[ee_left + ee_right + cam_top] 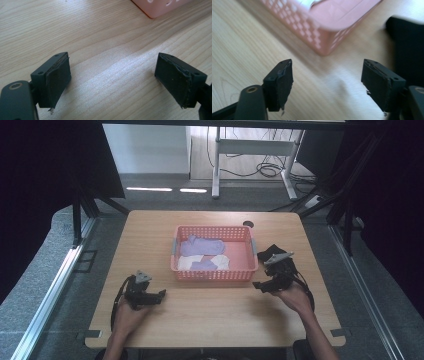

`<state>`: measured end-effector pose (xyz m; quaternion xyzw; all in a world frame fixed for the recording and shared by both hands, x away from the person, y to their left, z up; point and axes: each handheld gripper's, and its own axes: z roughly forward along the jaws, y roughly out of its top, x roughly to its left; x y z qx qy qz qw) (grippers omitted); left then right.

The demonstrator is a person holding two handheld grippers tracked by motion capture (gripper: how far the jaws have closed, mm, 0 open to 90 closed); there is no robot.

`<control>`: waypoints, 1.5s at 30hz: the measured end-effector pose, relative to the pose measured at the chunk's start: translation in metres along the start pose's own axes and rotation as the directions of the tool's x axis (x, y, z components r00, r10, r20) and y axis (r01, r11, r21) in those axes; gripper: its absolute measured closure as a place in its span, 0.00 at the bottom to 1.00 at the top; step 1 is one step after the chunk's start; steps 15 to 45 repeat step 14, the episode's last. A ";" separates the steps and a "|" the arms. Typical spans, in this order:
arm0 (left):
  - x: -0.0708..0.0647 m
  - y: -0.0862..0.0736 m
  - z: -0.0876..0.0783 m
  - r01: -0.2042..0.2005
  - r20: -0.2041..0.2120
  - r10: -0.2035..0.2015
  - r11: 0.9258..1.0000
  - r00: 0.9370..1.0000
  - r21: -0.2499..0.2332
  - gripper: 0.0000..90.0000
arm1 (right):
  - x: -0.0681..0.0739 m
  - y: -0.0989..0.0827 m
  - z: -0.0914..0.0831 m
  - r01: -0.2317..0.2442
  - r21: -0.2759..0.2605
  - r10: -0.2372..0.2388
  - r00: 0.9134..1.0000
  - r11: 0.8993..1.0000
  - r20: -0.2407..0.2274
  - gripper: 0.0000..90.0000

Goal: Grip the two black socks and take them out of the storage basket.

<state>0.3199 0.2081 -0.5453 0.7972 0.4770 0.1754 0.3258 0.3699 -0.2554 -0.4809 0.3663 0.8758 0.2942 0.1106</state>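
A pink plastic basket [215,274] stands in the middle of the wooden table [210,315]. In it lie a purple sock [202,245], a smaller purple piece [204,265] and white cloth [190,262]. A black cloth [270,252] lies on the table just right of the basket. My right gripper [260,285] hovers near the basket's front right corner, open, with nothing between its pads. In the right gripper view the gripper [327,72] faces that basket corner [329,30], with the black cloth [407,50] to the right. My left gripper [160,294] rests open and bare at the front left.
In the left gripper view the open gripper [112,67] stands over bare wood, with a corner of the basket [160,7] at the top right. A round cable hole [248,224] sits behind the basket. Table edges are near both forearms.
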 end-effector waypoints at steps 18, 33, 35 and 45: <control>0.000 0.000 0.000 0.003 0.000 -0.003 1.000 1.000 -0.001 0.15 | 0.019 -0.034 0.035 0.019 -0.008 -0.019 1.000 1.000 0.006 0.22; 0.000 0.000 0.000 0.003 0.000 -0.003 1.000 1.000 -0.001 0.15 | 0.019 -0.034 0.035 0.019 -0.008 -0.019 1.000 1.000 0.006 0.22; 0.000 0.000 0.000 0.003 0.000 -0.003 1.000 1.000 -0.001 0.15 | 0.019 -0.034 0.035 0.019 -0.008 -0.019 1.000 1.000 0.006 0.22; 0.000 0.000 0.000 0.003 0.000 -0.003 1.000 1.000 -0.001 0.15 | 0.019 -0.034 0.035 0.019 -0.008 -0.019 1.000 1.000 0.006 0.22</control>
